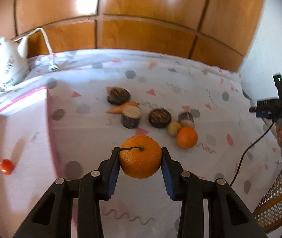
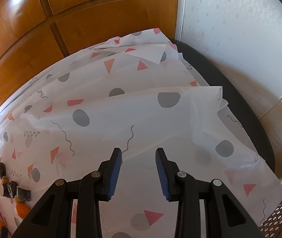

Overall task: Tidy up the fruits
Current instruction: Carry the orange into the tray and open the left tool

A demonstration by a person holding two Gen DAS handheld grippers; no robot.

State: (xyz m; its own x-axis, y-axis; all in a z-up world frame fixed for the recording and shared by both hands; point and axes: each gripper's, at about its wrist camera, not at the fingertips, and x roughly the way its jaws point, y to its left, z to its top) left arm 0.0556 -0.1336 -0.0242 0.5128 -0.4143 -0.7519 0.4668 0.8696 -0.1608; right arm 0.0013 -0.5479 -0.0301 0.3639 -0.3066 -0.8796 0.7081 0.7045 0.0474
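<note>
My left gripper (image 1: 141,154) pinched a stemmed mandarin (image 1: 140,156) between its blue pads (image 1: 114,175), which met the fruit at its widest girth; the green stem lay across the left fingertip. The fruit appeared lifted clear of the patterned tablecloth (image 1: 210,91), though I could not confirm the gap. My right gripper (image 2: 138,154) stood spread and empty over bare cloth, well apart from the produce.

Just left of the held fruit ran the pink-edged tray (image 1: 47,119), with one small red tomato (image 1: 6,166) lying inside. Beyond the mandarin sat a second orange (image 1: 187,137), touching a small yellowish fruit (image 1: 174,128). Farther back were dark round log-like slices (image 1: 159,118) and a carrot (image 1: 121,108). A white teapot (image 1: 8,67) stood at the far left corner, wooden panels behind.

Risks, judged: the grip was on a round, waxy skin with only narrow pad contact, so a fast swing toward the tray could roll the fruit out. Squeezing harder might bruise it. A high release could send it rolling into the tomato or over the rim. The loose, wrinkled cloth could snag a low finger.
</note>
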